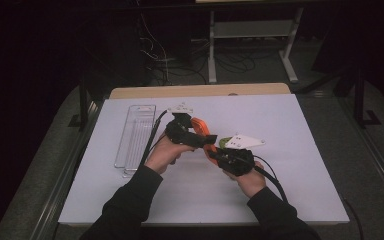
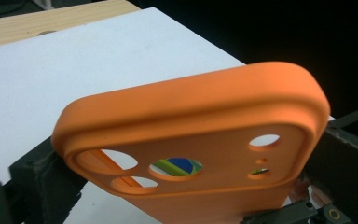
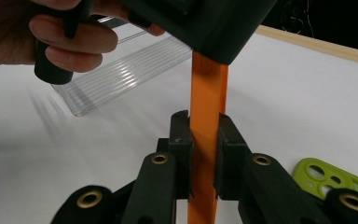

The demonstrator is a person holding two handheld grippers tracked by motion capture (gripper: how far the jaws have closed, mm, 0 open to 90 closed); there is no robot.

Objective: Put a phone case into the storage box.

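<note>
The orange phone case (image 1: 201, 131) hangs in the air above the middle of the tabletop (image 1: 290, 175), spanning between both tools. The right hand-held gripper (image 3: 204, 154) pinches its edge; the left hand-held gripper (image 1: 182, 131) clamps the far end, long axis running between them. A green phone case (image 3: 338, 179) lies just beside. A clear tray (image 1: 136, 137) sits near the left edge; open room lies toward the near edge.

Phone cases: two, one orange phone case (image 2: 191, 135), one green phone case (image 3: 335, 179). Clear plastic tray (image 1: 136, 134): one. Grippers: two, left gripper (image 1: 184, 131), right gripper (image 3: 204, 140). Table (image 1: 290, 165): one. Hands: two.
</note>
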